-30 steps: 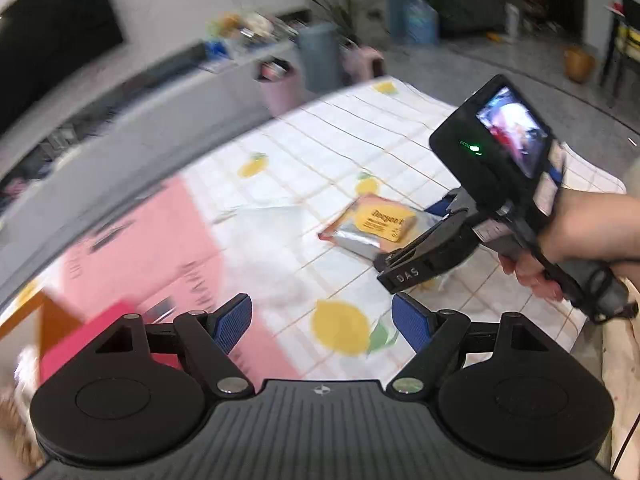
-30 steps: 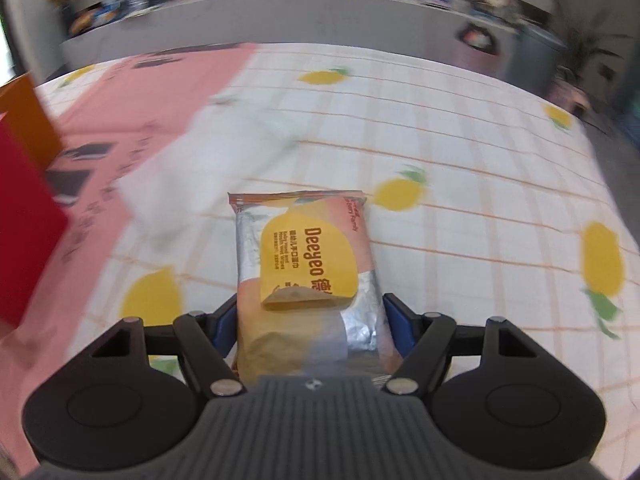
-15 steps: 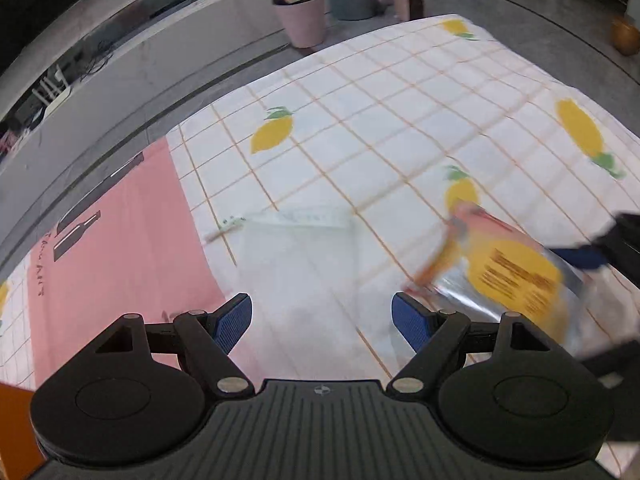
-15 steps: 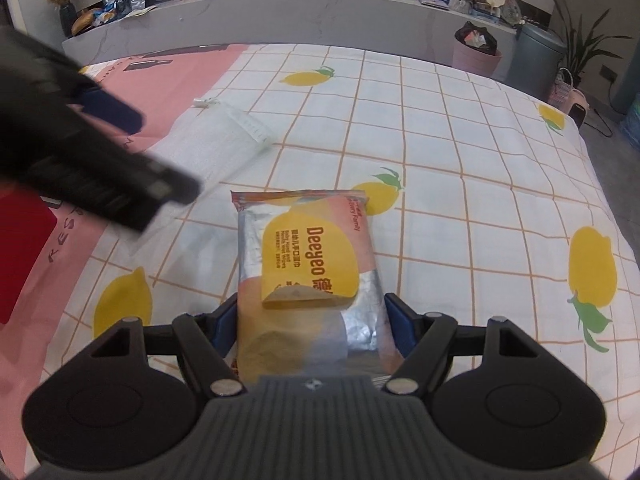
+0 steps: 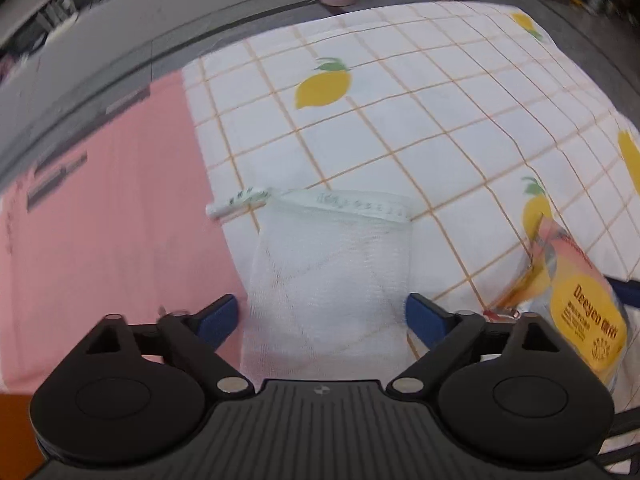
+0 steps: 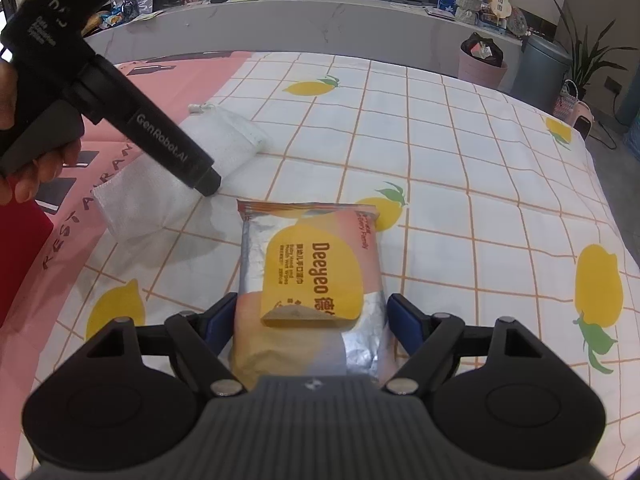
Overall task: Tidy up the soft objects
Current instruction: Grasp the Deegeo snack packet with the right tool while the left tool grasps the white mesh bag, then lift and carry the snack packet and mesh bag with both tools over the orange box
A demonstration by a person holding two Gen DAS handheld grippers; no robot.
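Wet-wipe pack is clamped flat between the closed-in fingers of the right gripper over the lemon-print cloth; the left gripper is spread wide around the white mesh bag, probably for holding it ready to be filled

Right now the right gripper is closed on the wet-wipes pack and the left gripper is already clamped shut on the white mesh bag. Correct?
Not quite. The left gripper is open: in the left wrist view its blue pads sit either side of the white mesh bag, not pinching it. The rest holds: the right gripper grips the wet-wipes pack, seen in the right wrist view.
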